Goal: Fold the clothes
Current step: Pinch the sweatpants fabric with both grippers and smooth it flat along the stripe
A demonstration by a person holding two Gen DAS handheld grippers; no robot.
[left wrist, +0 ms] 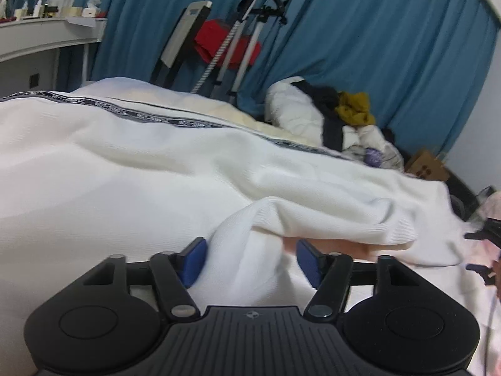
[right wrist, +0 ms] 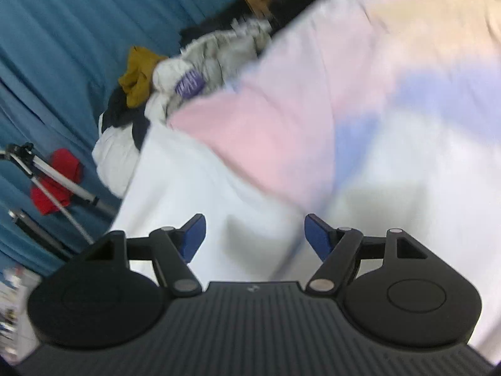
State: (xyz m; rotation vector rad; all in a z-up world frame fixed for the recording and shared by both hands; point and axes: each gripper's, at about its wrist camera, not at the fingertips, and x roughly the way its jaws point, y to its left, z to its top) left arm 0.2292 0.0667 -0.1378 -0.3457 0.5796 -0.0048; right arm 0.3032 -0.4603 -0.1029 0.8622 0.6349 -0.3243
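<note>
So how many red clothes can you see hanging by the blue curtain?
1, as far as I can tell: a red garment draped behind the tripod against the blue curtain. Its folds could hide a second piece.

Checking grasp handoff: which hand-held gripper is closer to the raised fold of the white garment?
Left. The left hand-held gripper straddles the white garment's raised fold, jaws open. The right hand-held gripper hovers open over flat cloth.

We see a white ribbed-knit cloth garment (left wrist: 156,163), matt black plastic gripper (left wrist: 250,261) bodies, textured blue pads (left wrist: 194,260).
</note>
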